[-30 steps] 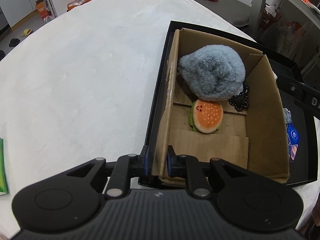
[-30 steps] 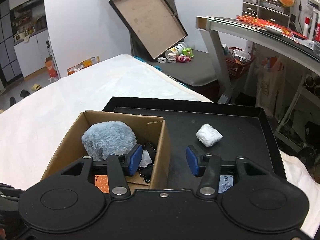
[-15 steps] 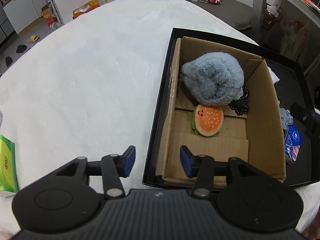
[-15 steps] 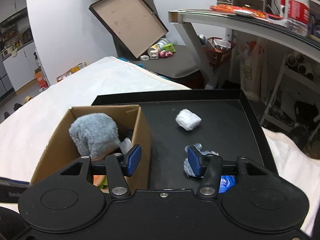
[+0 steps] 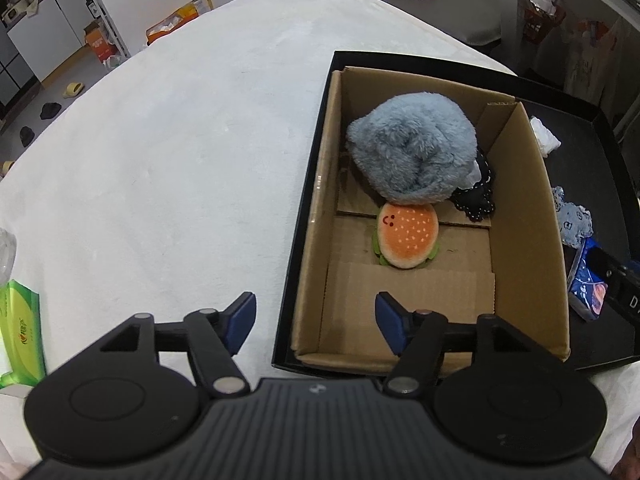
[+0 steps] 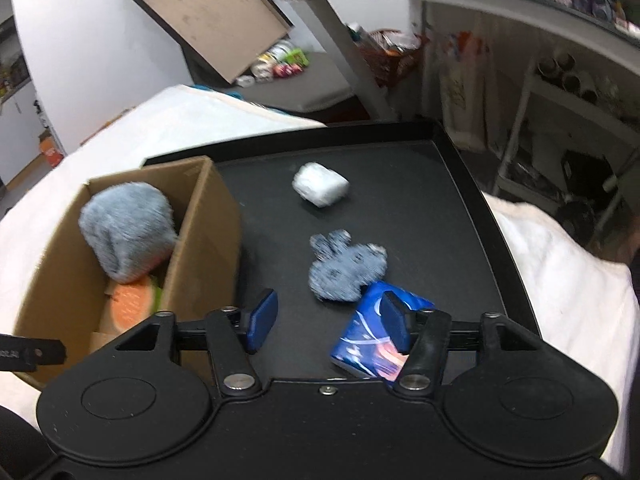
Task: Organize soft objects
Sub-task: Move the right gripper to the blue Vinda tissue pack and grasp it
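A cardboard box [image 5: 524, 216] stands in a black tray [image 5: 608, 216] and holds a grey fluffy plush [image 5: 412, 156], an orange burger plush [image 5: 406, 236] and a small black plush [image 5: 476, 200]. My left gripper [image 5: 316, 322] is open and empty above the box's near left wall. In the right wrist view the box [image 6: 208, 240] is at the left. On the tray [image 6: 460, 216] lie a white soft roll [image 6: 320, 184], a grey-blue bunny plush [image 6: 346, 266] and a blue pack [image 6: 374, 334]. My right gripper [image 6: 328, 320] is open and empty over the tray, just before the bunny plush.
The tray rests on a white cloth-covered surface [image 5: 180, 160]. A green tissue pack [image 5: 18, 332] lies at its near left. A metal shelf frame [image 6: 440, 32] and clutter stand beyond the tray. An open box lid [image 6: 212, 16] leans at the back.
My left gripper let go of the box's left wall, opened wide and drew back. My right gripper swung right over the tray, bringing the bunny plush and blue pack into view.
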A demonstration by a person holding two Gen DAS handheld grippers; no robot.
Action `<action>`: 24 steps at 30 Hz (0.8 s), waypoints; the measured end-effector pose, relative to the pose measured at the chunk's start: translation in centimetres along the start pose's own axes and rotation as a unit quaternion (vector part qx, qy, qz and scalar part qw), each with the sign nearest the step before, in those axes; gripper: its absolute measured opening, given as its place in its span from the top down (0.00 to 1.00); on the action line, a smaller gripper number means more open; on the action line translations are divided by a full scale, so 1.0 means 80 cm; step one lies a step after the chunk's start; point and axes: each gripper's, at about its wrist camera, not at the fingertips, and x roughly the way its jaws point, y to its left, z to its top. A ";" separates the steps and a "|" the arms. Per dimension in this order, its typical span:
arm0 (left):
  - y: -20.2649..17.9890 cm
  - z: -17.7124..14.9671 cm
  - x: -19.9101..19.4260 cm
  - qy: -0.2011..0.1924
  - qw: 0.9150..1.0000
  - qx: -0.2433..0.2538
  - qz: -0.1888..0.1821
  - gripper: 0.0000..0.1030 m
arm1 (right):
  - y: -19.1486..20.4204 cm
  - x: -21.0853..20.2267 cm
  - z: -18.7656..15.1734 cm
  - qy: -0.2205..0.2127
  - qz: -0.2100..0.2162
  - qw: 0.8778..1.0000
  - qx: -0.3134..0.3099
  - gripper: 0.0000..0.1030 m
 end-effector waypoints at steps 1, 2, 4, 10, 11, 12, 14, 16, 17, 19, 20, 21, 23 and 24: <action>-0.003 0.000 0.001 0.000 1.000 0.001 0.002 0.37 | -0.003 0.002 -0.002 0.001 -0.002 1.000 0.003 0.37; -0.005 0.000 0.001 0.001 1.000 0.002 0.003 0.37 | -0.007 0.004 -0.004 0.003 -0.003 1.000 0.005 0.36; -0.011 0.001 0.003 0.002 1.000 0.005 0.007 0.36 | -0.012 0.010 -0.006 0.011 -0.006 1.000 0.008 0.36; -0.022 0.003 0.010 0.006 1.000 0.015 0.020 0.36 | -0.030 0.032 -0.012 0.038 -0.011 0.999 0.029 0.30; -0.023 0.003 0.012 0.008 1.000 0.014 0.023 0.36 | -0.032 0.036 -0.012 0.041 -0.012 0.999 0.032 0.27; -0.023 0.003 0.014 0.010 1.000 0.014 0.026 0.36 | -0.034 0.039 -0.013 0.043 -0.014 0.998 0.034 0.25; -0.025 0.003 0.018 0.013 0.999 0.013 0.030 0.36 | -0.037 0.046 -0.014 0.047 -0.015 0.998 0.037 0.17; -0.026 0.003 0.021 0.015 0.999 0.014 0.037 0.36 | -0.039 0.054 -0.016 0.055 -0.017 0.998 0.036 0.16; -0.026 0.003 0.022 0.016 0.999 0.014 0.039 0.36 | -0.039 0.059 -0.016 0.059 -0.019 0.997 0.035 0.16; -0.027 0.004 0.025 0.019 0.999 0.012 0.043 0.36 | -0.042 0.066 -0.020 0.067 -0.021 0.997 0.034 0.16; -0.028 0.004 0.026 0.019 0.999 0.011 0.045 0.36 | -0.042 0.069 -0.021 0.071 -0.025 0.997 0.033 0.17; -0.029 0.005 0.027 0.020 0.999 0.012 0.047 0.36 | -0.044 0.073 -0.023 0.077 -0.031 0.996 0.032 0.19; -0.032 0.006 0.028 0.020 0.998 0.013 0.050 0.36 | -0.046 0.073 -0.024 0.076 -0.042 0.996 0.026 0.29; -0.034 0.007 0.028 0.021 0.998 0.013 0.051 0.36 | -0.047 0.072 -0.024 0.074 -0.053 0.996 0.022 0.35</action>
